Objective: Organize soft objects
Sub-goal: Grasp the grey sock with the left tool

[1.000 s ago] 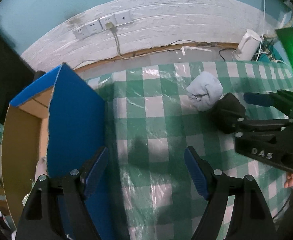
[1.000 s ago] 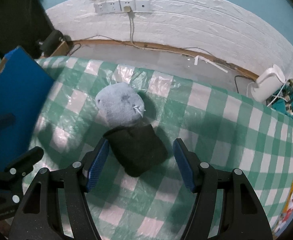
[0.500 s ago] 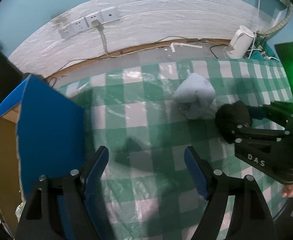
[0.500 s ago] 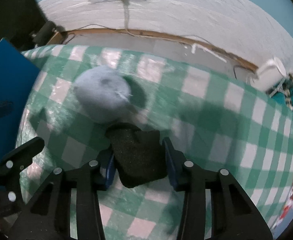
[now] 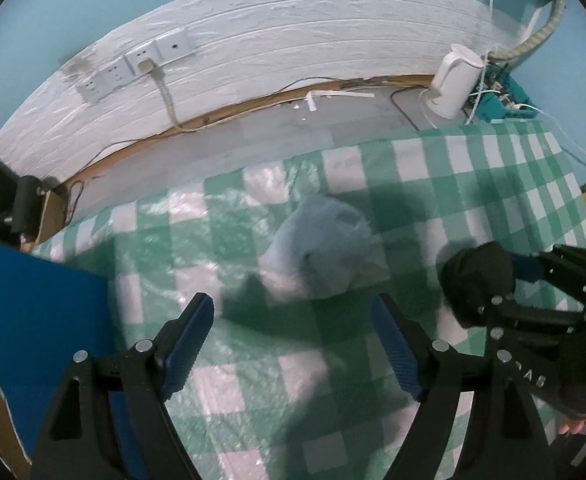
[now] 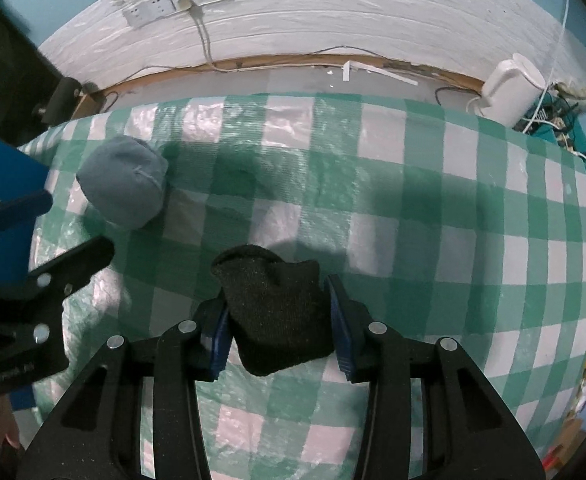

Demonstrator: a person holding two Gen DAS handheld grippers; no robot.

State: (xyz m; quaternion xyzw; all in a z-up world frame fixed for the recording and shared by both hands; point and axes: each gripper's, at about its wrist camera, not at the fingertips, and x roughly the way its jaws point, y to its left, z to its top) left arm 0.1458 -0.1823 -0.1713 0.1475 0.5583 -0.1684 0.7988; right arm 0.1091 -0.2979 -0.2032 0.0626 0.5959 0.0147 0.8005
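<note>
The right gripper [image 6: 279,322] is clenched on the black sock [image 6: 277,312], soft and light, while the left gripper [image 5: 293,344] stands released near the grey-blue sock ball [image 5: 325,252], best taken across its middle.

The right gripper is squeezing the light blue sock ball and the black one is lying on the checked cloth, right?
No, swapped. The right wrist view shows the right gripper squeezing the black sock ball; the light blue sock ball lies on the checked cloth.
</note>
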